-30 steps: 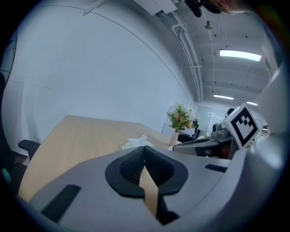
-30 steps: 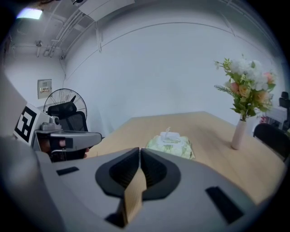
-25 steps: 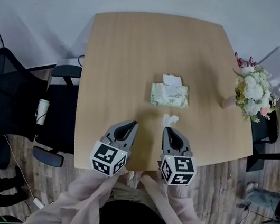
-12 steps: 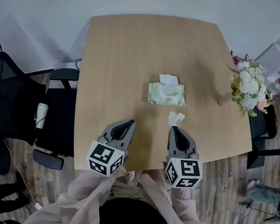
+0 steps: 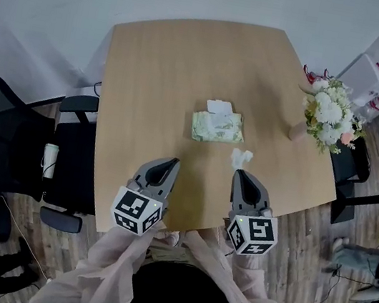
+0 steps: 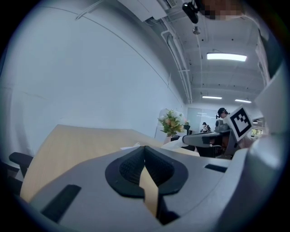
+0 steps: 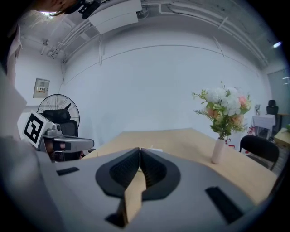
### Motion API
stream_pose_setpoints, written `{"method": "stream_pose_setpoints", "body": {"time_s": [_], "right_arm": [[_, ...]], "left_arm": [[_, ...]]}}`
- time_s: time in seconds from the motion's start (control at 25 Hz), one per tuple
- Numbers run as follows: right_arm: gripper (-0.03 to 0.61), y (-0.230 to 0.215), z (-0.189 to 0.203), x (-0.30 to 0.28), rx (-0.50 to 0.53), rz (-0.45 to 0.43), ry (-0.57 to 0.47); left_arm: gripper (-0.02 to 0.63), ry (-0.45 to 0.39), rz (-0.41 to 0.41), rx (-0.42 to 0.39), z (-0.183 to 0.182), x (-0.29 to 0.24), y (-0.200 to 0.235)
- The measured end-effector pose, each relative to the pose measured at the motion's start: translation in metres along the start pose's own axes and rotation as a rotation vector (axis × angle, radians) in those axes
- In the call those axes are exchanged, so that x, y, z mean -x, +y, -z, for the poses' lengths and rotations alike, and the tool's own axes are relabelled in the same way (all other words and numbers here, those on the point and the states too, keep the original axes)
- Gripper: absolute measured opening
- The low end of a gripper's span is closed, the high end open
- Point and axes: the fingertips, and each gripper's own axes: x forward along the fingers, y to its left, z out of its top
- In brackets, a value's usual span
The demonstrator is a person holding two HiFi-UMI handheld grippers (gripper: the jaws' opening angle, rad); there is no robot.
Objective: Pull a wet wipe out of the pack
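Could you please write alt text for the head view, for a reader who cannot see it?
Seen from above, the right gripper holds a white wet wipe clear of the open pack on a wooden table; the left gripper is shut and empty.

The left tool (image 6: 144, 152) has its jaws pressed together — table (image 6: 77, 140) and flowers (image 6: 171, 121) lie beyond.

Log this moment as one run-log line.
left gripper: shut, empty | right gripper: shut on wet wipe | wet wipe: apart from pack | pack: on table, flap open
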Motion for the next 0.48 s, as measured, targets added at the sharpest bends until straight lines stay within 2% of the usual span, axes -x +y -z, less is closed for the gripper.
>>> {"method": "stream_pose_setpoints", "body": {"time_s": [0.48], "right_arm": [[0.017,-0.0055,0.0045,-0.0069,-0.017,0.008,0.010]], "left_arm": [[0.012,0.019,-0.004,-0.016,0.0011,-0.0056,-0.0027]]}}
